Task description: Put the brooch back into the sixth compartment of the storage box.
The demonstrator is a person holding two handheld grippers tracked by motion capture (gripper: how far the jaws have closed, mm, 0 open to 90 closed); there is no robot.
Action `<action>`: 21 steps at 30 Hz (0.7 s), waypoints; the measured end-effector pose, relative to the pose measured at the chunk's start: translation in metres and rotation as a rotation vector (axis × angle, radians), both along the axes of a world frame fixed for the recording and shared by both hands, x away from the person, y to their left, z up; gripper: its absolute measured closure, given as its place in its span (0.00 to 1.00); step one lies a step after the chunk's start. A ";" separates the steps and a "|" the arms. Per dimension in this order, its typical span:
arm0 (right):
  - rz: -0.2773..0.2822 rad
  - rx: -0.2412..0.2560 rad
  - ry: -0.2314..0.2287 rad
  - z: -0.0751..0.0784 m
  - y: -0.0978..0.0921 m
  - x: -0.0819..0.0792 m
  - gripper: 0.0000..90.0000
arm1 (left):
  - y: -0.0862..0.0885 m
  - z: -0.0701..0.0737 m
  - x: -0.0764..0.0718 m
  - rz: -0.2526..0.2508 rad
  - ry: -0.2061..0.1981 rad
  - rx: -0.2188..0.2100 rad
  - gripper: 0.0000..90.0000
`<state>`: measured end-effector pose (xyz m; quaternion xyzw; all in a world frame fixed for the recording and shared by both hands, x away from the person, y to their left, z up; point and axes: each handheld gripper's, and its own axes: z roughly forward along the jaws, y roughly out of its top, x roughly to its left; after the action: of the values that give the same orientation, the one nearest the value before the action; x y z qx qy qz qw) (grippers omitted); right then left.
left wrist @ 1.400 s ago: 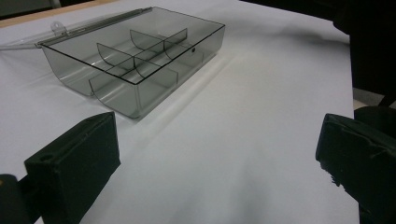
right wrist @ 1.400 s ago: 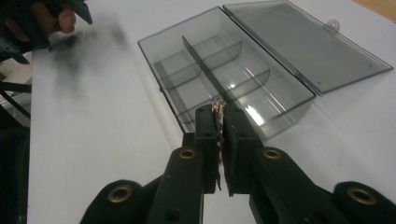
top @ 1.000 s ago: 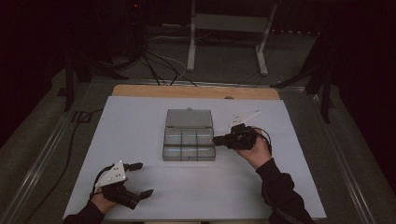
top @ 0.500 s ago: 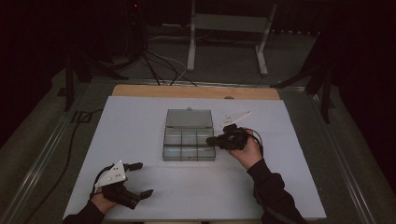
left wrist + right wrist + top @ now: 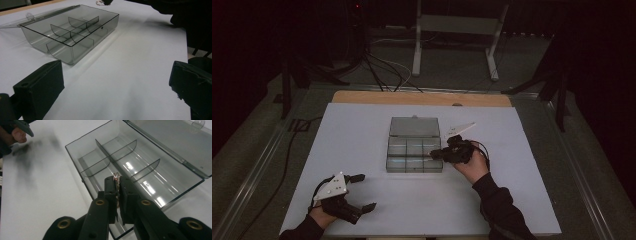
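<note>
A smoky clear compartment box (image 5: 414, 155) lies in the middle of the white table (image 5: 362, 130), its lid (image 5: 414, 127) laid open flat behind it. My right gripper (image 5: 432, 155) reaches over the box's right side, shut on a small thin metallic piece (image 5: 116, 175) that pokes out from between its fingertips above the compartments (image 5: 140, 167). My left gripper (image 5: 366, 191) rests near the front left of the table, open, with nothing between its jaws. In the left gripper view the box (image 5: 72, 32) stands ahead of the left gripper (image 5: 113, 85).
Thin dividers (image 5: 110, 161) split the box into several bare compartments. A wooden strip (image 5: 422, 98) edges the table's far side. Cables (image 5: 382, 70) and a metal stand (image 5: 457, 30) are on the dark floor beyond. White surface spreads between the box and the front edge.
My right gripper has moved left, from beside the box's right edge to over its right compartments, still shut on the small piece. The left gripper has stayed put.
</note>
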<state>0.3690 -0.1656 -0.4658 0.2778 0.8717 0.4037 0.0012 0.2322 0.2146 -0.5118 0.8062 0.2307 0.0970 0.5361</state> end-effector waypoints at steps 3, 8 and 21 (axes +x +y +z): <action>0.000 0.002 0.010 -0.002 0.001 -0.001 0.95 | 0.000 0.000 0.000 -0.003 -0.003 0.001 0.01; -0.006 0.003 0.014 -0.006 0.005 -0.001 0.94 | 0.000 0.000 0.000 -0.003 -0.004 0.003 0.01; -0.048 0.047 0.037 -0.006 0.006 -0.002 0.36 | 0.000 0.000 0.000 -0.003 -0.001 -0.002 0.01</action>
<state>0.3672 -0.1592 -0.4719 0.3060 0.8550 0.4186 -0.0115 0.2324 0.2146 -0.5118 0.8061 0.2293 0.0964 0.5369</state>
